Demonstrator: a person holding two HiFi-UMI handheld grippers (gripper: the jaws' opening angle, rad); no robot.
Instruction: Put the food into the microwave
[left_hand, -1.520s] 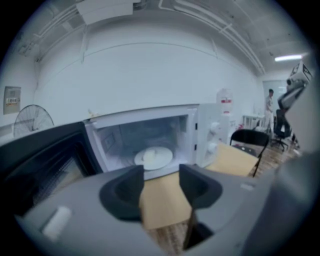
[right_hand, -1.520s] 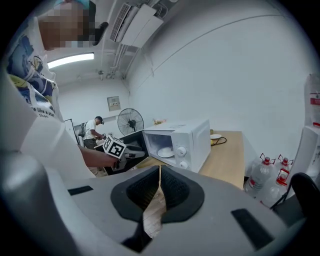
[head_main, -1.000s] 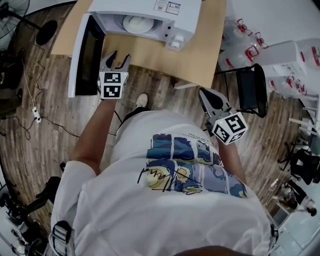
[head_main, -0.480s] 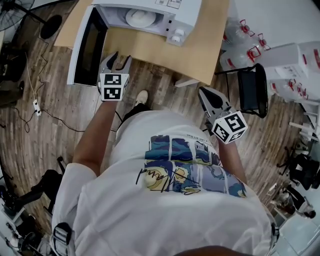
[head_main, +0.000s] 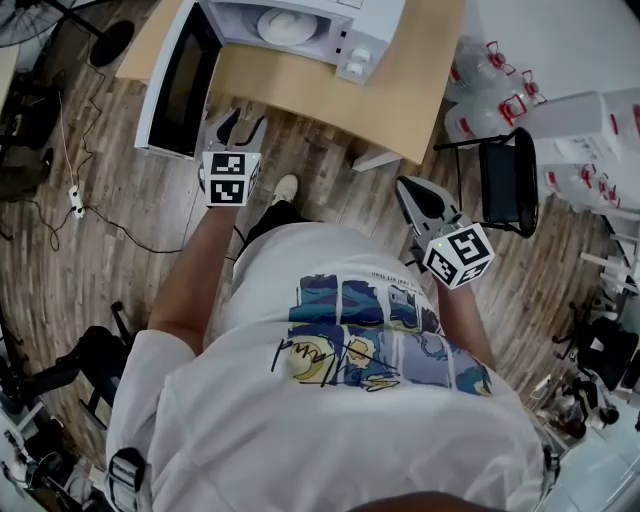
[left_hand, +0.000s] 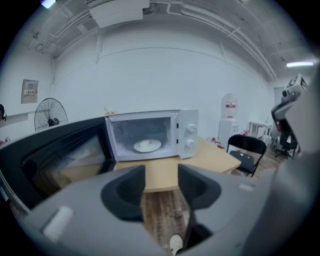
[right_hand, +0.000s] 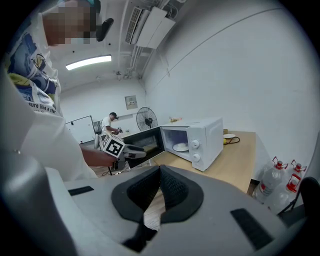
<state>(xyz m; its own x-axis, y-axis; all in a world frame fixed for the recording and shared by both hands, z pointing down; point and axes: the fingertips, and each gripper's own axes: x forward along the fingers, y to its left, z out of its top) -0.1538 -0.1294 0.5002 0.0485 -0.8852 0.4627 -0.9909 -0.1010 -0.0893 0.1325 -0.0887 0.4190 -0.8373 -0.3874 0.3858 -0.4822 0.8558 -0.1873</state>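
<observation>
The white microwave (head_main: 300, 25) stands on a wooden table (head_main: 330, 95) with its dark door (head_main: 180, 85) swung wide open to the left. A white plate (head_main: 285, 25) lies inside the cavity; what is on it I cannot tell. My left gripper (head_main: 240, 125) hovers in front of the table edge beside the door, open and empty. In the left gripper view the jaws (left_hand: 161, 182) frame the microwave (left_hand: 150, 135) and plate (left_hand: 147, 145). My right gripper (head_main: 420, 195) hangs lower right of the table, shut on nothing, its pads (right_hand: 170, 187) meeting at the tip.
A black chair (head_main: 505, 180) stands right of the table, with water bottles (head_main: 480, 70) behind it. A power strip and cables (head_main: 75, 205) lie on the wood floor at the left. The right gripper view shows another person (right_hand: 111, 125) and a fan (right_hand: 146, 119) far back.
My left gripper has drawn back a little from the microwave door, still open. The microwave sits higher in the head view. The right gripper has hardly shifted.
</observation>
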